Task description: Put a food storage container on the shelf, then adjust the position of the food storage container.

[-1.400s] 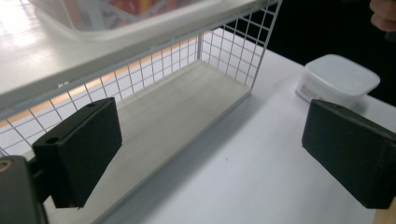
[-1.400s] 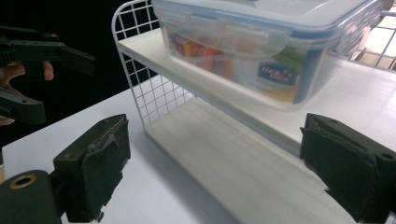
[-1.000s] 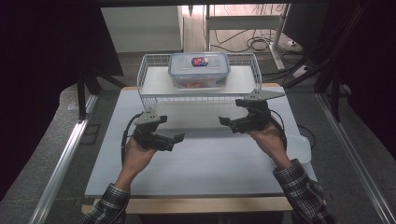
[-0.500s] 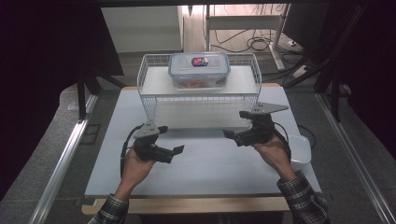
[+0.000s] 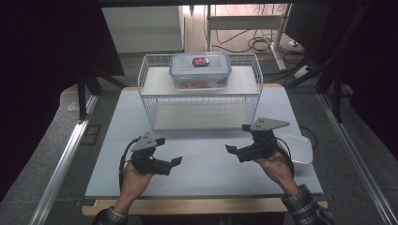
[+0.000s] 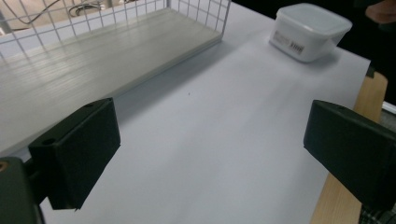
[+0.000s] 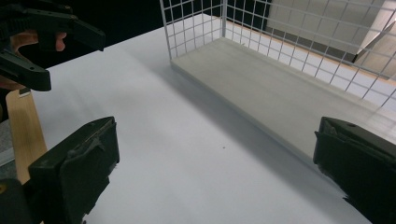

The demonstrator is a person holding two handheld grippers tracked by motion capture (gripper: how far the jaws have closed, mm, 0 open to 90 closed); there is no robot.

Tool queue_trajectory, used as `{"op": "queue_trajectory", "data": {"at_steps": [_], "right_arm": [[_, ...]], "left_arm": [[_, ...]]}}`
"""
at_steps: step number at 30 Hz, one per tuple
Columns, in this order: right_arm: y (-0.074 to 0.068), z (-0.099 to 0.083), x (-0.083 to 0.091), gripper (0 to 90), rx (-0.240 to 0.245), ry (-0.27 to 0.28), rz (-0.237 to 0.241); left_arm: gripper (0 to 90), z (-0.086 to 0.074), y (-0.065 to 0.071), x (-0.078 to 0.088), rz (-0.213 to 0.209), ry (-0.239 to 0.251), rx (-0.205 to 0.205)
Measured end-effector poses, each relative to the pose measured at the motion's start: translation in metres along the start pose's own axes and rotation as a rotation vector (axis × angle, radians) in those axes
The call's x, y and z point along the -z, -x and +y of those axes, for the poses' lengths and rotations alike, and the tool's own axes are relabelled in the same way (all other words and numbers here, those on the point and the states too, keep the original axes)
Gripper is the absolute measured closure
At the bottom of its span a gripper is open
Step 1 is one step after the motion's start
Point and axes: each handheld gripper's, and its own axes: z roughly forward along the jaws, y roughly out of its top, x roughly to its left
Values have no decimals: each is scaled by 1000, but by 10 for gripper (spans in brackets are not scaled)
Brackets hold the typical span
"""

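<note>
A white wire rack [image 5: 256,89] with two wooden shelves stands at the back middle of the white table [image 5: 202,178]. On its top shelf sits a clear lidded container [image 5: 200,70] with blue clips and a red label. A white lidded container [image 5: 295,149] rests on the table at the right, beside the right hand. My left gripper [image 5: 170,150] hovers over the table's front left, jaws wide open and empty [image 6: 210,154]. My right gripper [image 5: 237,138] hovers at the front right, also open and empty [image 7: 215,172]. The two point toward each other.
The rack's lower shelf [image 6: 93,65] is bare and lies just beyond both grippers [image 7: 289,107]. The white container [image 6: 310,30] shows far off in the left gripper view. The table's wooden front edge [image 5: 187,206] runs below the hands. Cables lie on the floor behind.
Both grippers have drawn back from the rack toward the table's front edge and lowered a little. Their jaws stay open. The containers have not moved.
</note>
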Motion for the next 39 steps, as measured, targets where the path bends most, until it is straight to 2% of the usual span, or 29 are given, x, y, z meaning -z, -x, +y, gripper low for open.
{"op": "queue_trajectory", "data": {"at_steps": [4, 8, 15, 18, 22, 27, 32, 36, 39], "right_arm": [[-4, -12, 0, 6, 9, -40, 4], [-8, -25, 0, 6, 29, -71, -13], [-10, -42, 4, 25, -1, -68, -20], [-13, -50, 5, 31, -2, -69, -24], [-18, -62, 5, 33, -3, -70, -22], [-19, -73, 4, 35, -8, -104, -21], [-16, -78, 2, 36, -26, -132, -27], [-13, -77, 3, 0, -60, -148, -64], [-12, -74, 6, 0, -84, -122, -84]], "left_arm": [[29, -10, 3, 2, 23, 2, -8], [20, -21, 6, 0, 56, -12, -24], [18, -35, 7, 4, 67, -15, 7], [27, -39, 9, 7, 65, -35, 15], [31, -46, 11, 8, 90, -63, -8], [29, -53, 12, 8, 114, -90, -28], [30, -55, 10, 11, 123, -82, -22], [30, -55, 10, 10, 121, -80, -22], [30, -55, 9, 9, 116, -86, -21]]}}
